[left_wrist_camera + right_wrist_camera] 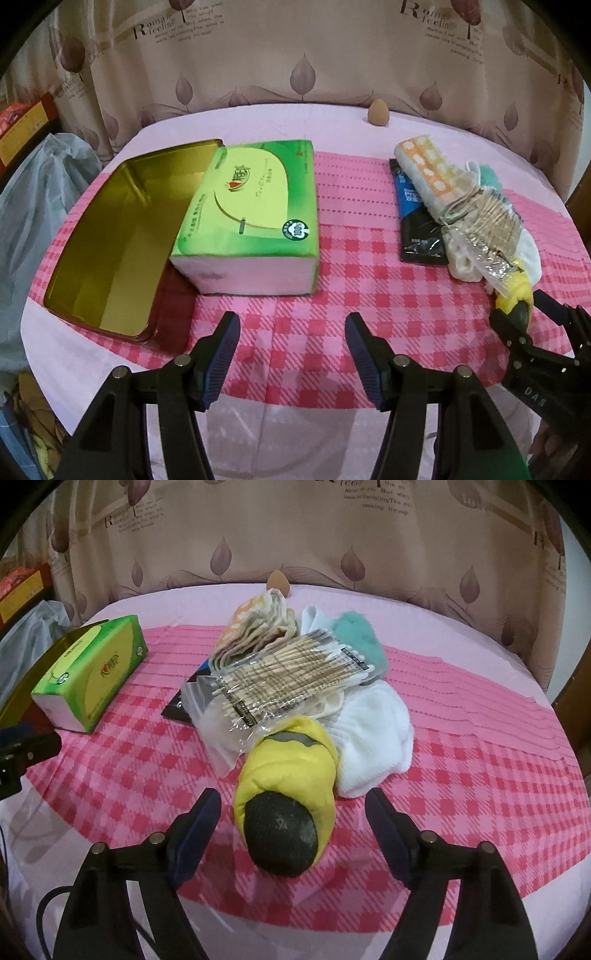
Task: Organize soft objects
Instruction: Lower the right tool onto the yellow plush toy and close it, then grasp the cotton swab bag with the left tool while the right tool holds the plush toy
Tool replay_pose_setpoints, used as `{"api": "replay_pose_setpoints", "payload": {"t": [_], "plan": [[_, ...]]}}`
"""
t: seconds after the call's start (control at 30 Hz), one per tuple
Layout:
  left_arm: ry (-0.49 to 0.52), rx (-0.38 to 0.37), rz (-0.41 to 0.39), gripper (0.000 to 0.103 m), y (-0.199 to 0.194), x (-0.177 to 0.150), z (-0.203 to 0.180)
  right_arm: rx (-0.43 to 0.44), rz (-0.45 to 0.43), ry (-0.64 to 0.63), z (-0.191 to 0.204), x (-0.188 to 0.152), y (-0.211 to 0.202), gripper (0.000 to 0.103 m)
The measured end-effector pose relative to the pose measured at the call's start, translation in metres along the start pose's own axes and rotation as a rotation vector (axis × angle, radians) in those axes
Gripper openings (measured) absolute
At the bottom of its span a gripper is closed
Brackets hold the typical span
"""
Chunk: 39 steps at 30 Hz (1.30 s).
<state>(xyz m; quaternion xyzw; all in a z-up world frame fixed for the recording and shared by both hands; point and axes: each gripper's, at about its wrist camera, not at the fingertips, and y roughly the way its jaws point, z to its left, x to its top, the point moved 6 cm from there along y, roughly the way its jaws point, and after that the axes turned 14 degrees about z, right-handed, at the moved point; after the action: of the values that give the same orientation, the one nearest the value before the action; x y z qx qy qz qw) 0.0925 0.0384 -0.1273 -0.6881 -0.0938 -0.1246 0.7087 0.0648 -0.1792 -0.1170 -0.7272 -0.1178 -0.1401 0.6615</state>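
A yellow sock with a black toe (291, 775) lies at the near end of a pile of soft items. My right gripper (293, 801) is open, one finger on each side of the sock, and neither pad touches it. In the pile are a clear bag of cotton swabs (291, 675), a folded cloth with orange dots (258, 627), a white fluffy cloth (373, 738), a teal fluffy piece (358, 638) and a black packet (417, 229). My left gripper (292, 321) hangs open and empty in front of a green tissue pack (251, 218).
An open gold tin (110, 240) sits left of the tissue pack, which leans on its rim. A pink checked cloth (351, 288) covers the round table. A beige egg-shaped sponge (376, 110) stands at the far edge by the curtain. Bags and clutter lie off the left side.
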Motion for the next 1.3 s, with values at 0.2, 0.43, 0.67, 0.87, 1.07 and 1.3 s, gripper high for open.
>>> {"api": "replay_pose_setpoints", "payload": {"t": [0.2,0.43,0.67,0.87,1.07,1.3], "plan": [[0.012,0.002,0.023,0.061,0.011,0.004,-0.003,0.019,0.013,0.008,-0.002,0.003,0.007,0.062],[0.037,-0.003,0.030,0.061,0.012,0.006,-0.016,0.053,0.023,0.012,-0.005,0.000,0.006,0.046],[0.084,-0.017,0.010,0.061,0.000,0.010,-0.033,0.066,0.031,0.023,-0.008,-0.011,-0.005,0.044],[0.137,-0.043,-0.005,0.061,-0.008,0.015,-0.053,0.088,0.034,0.063,-0.020,-0.016,-0.015,0.044],[0.204,-0.044,-0.016,0.061,-0.010,0.023,-0.078,0.100,0.031,0.091,-0.031,-0.020,-0.025,0.044],[0.297,-0.105,-0.019,0.061,-0.012,0.030,-0.116,0.083,-0.012,0.158,-0.057,-0.018,-0.044,0.044]]}}
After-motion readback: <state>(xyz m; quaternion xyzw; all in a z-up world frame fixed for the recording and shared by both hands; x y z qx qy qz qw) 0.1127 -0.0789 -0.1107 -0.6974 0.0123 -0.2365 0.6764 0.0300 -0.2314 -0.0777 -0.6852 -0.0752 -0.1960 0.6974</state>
